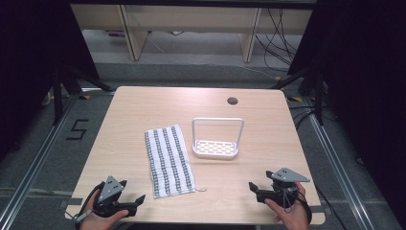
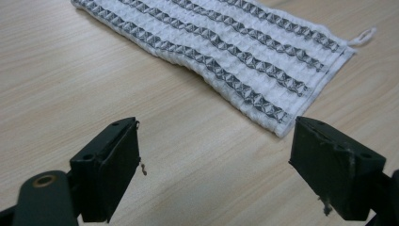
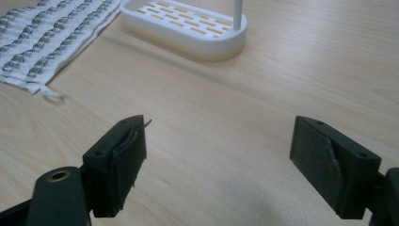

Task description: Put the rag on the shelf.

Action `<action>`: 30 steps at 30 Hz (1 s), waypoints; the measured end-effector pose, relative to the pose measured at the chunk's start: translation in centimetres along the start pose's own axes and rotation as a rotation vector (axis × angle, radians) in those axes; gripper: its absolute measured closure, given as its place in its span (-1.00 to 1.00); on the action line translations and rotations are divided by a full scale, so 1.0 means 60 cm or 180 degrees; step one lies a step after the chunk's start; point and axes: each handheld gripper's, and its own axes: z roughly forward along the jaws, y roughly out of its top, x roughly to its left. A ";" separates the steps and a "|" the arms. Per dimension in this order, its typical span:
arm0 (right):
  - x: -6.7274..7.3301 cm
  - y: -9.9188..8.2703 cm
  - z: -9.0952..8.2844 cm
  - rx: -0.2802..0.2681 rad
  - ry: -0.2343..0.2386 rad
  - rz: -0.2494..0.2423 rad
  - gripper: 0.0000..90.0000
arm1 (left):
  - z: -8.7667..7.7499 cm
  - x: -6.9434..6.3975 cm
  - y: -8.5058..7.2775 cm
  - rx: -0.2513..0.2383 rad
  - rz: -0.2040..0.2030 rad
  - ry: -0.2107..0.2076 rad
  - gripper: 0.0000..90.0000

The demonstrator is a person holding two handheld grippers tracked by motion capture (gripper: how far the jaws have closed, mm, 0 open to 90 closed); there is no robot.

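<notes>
Pale wood-grain table (image 1: pixel 143 105) under a dark curtained surround; grey floor beyond, where a black marking reading "5" (image 1: pixel 76 129) sits left of the table. No other writing legible. From the high view: striped towel (image 1: pixel 168 160) lies flat near the table's middle, slightly left, long axis running away from me; white slotted rack (image 1: pixel 215 148) with its tall hoop handle stands just beside the towel on its right, apart from it. A round cable hole (image 1: pixel 232 101) shows farther back, and loose cables on the floor at far right. My left gripper (image 1: pixel 130 203) rests at the near left edge, my right gripper (image 1: pixel 256 190) at the near right edge, both well apart from the cloth. Left gripper view adds detail: waffle weave, white with dark grey stripe bands, small hanging loop (image 2: pixel 363 36) at one corner, a slight ripple along one long edge. Right gripper view shows the rack's slots and cream lower rim, handle post rising out of frame. Both sets of my jaws stand wide apart, nothing between the pads, bare table below.
</notes>
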 end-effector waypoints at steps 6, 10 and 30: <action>0.005 0.004 0.000 -0.0045 0.0065 -0.0042 -0.45 | -0.002 -0.001 0.002 0.0113 0.0144 -0.0014 -0.61; 0.010 0.006 -0.001 -0.0073 0.0138 -0.0075 -0.40 | -0.002 -0.003 0.002 0.0116 0.0145 -0.0030 -0.61; 0.094 0.042 0.044 0.0029 0.0576 -0.0548 -0.22 | 0.017 -0.040 0.007 0.0169 0.0229 -0.0235 -0.53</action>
